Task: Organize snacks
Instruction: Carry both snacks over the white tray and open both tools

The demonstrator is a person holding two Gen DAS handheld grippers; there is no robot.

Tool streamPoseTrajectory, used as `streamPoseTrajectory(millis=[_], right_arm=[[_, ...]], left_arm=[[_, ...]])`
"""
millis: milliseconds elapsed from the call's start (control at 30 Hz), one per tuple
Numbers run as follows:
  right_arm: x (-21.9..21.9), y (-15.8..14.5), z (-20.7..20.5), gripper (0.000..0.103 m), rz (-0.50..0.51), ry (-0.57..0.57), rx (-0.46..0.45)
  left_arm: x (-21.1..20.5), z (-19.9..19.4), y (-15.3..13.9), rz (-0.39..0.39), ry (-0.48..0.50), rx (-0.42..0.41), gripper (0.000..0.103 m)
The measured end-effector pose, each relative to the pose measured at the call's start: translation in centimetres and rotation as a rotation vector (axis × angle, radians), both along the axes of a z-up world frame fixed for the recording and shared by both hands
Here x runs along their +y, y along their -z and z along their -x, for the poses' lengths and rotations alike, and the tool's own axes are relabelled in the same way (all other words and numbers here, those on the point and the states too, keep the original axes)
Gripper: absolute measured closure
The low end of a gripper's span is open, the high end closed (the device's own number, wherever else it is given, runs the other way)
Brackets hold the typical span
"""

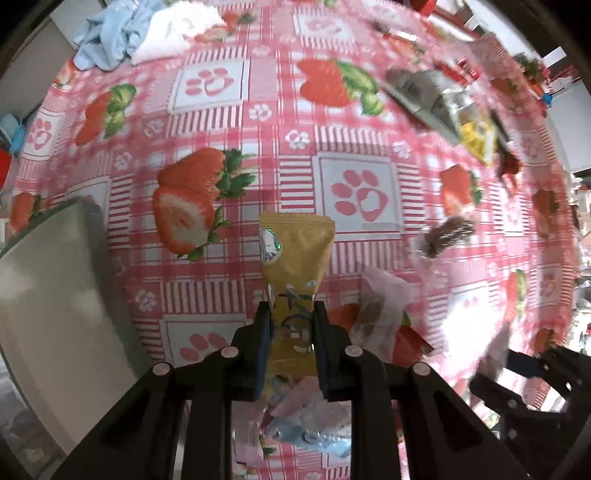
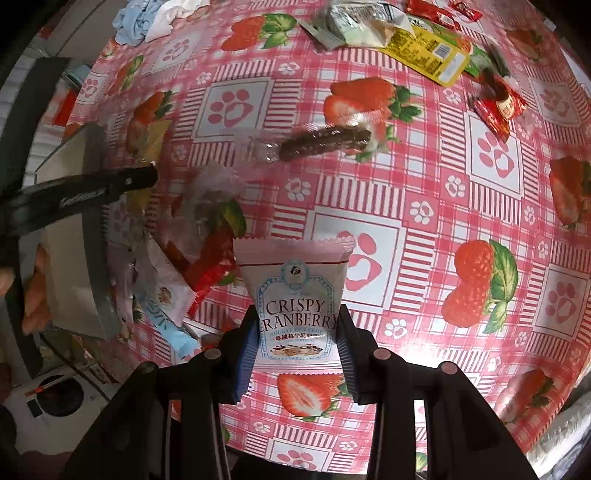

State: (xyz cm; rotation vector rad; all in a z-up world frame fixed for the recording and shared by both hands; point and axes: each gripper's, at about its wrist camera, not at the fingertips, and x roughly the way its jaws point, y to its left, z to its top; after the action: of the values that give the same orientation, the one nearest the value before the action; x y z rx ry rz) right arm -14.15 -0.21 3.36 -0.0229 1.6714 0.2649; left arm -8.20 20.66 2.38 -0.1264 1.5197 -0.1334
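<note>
My left gripper [image 1: 291, 310] is shut on the lower part of a mustard-yellow snack packet [image 1: 295, 251], which hangs above the pink strawberry tablecloth [image 1: 354, 192]. My right gripper [image 2: 297, 314] is shut on a pale pink packet [image 2: 295, 273] printed "Crispy Cranberry", also held clear of the cloth. In the right wrist view a black finger of the left gripper [image 2: 92, 188] shows at the left, over a grey tray [image 2: 92, 236]. Part of the right gripper's black frame [image 1: 517, 373] sits at the lower right of the left wrist view.
A brown bar in a clear wrapper [image 2: 325, 142] lies mid-table. Yellow [image 2: 424, 51], red [image 2: 498, 107] and pale green [image 2: 354, 22] packets lie at the far edge. Several packets [image 2: 166, 295] are heaped beside the tray. Blue and white cloths [image 1: 122, 33] lie far left.
</note>
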Motion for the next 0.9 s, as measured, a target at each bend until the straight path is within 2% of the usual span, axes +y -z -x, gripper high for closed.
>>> streamPoseTrajectory(millis=[167, 367, 467, 667, 900], right_arm=[[3.1, -1.6, -1.0, 0.062, -0.011, -0.03, -0.017], [8.0, -3.2, -1.8, 0.062, -0.039, -0.098, -0.028], [11.1, -3.7, -2.0, 0.062, -0.054, -0.153, -0.033], [17.5, -3.6, -0.8, 0.062, -0.095, -0.285, -0.036], [22.9, -2.8, 2.4, 0.062, -0.147, -0.44, -0.019]], left_arm=[[2.1, 1.8, -3.1, 0.048, -0.037, -0.043, 0.079], [5.1, 4.4, -6.5, 0.055, -0.076, -0.094, 0.079], [7.1, 6.0, -7.2, 0.056, -0.118, -0.108, 0.079], [11.6, 9.4, -7.7, 0.015, -0.198, -0.103, 0.079], [16.3, 13.2, -5.6, -0.026, -0.3, -0.031, 0.079]])
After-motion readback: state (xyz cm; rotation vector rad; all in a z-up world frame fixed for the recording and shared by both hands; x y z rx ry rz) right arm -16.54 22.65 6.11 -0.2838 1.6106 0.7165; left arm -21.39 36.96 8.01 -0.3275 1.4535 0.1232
